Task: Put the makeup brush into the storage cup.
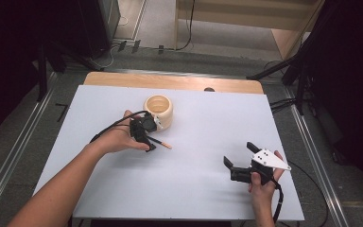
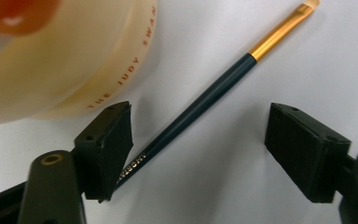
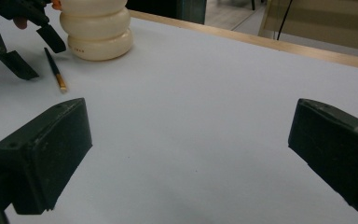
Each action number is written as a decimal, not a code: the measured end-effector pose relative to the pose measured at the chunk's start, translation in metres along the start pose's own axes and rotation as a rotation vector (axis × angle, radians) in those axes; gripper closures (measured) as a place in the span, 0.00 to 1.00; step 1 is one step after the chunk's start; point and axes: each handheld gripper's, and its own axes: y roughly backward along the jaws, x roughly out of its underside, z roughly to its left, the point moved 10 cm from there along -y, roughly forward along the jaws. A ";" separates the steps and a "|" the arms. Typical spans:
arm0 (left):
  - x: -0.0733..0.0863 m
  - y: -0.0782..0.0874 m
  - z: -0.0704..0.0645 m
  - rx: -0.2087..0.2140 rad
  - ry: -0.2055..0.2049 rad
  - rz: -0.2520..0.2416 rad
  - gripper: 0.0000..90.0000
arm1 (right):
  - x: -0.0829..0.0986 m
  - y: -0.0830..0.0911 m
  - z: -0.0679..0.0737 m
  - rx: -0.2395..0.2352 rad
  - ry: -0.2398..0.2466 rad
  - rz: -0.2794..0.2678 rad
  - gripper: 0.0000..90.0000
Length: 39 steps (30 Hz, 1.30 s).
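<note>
Cream pot (image 1: 159, 111); dark-blue brush (image 2: 200, 102), gold ferrule; white table (image 1: 194, 189).

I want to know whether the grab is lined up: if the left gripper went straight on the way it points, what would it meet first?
Probably the thin brush, lying on the white table between the open jaws of the left gripper. Its handle end already sits at one jaw; the cream pot stands to the side.
</note>
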 end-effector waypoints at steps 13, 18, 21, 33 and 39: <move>-0.001 -0.001 -0.001 0.080 0.004 0.060 0.40 | 0.001 0.000 -0.001 0.003 -0.011 -0.001 0.00; -0.002 -0.001 -0.002 0.078 -0.008 0.060 0.41 | 0.001 0.001 -0.002 0.006 -0.017 -0.002 0.00; -0.002 0.001 -0.004 0.084 -0.018 0.058 0.48 | 0.001 0.001 -0.002 0.006 -0.016 -0.003 0.00; -0.003 0.004 -0.013 0.093 -0.089 0.079 0.95 | 0.001 0.000 -0.002 0.003 -0.016 -0.001 0.00; -0.003 0.005 -0.014 0.094 -0.095 0.080 0.95 | 0.003 0.000 -0.002 0.002 -0.016 0.005 0.01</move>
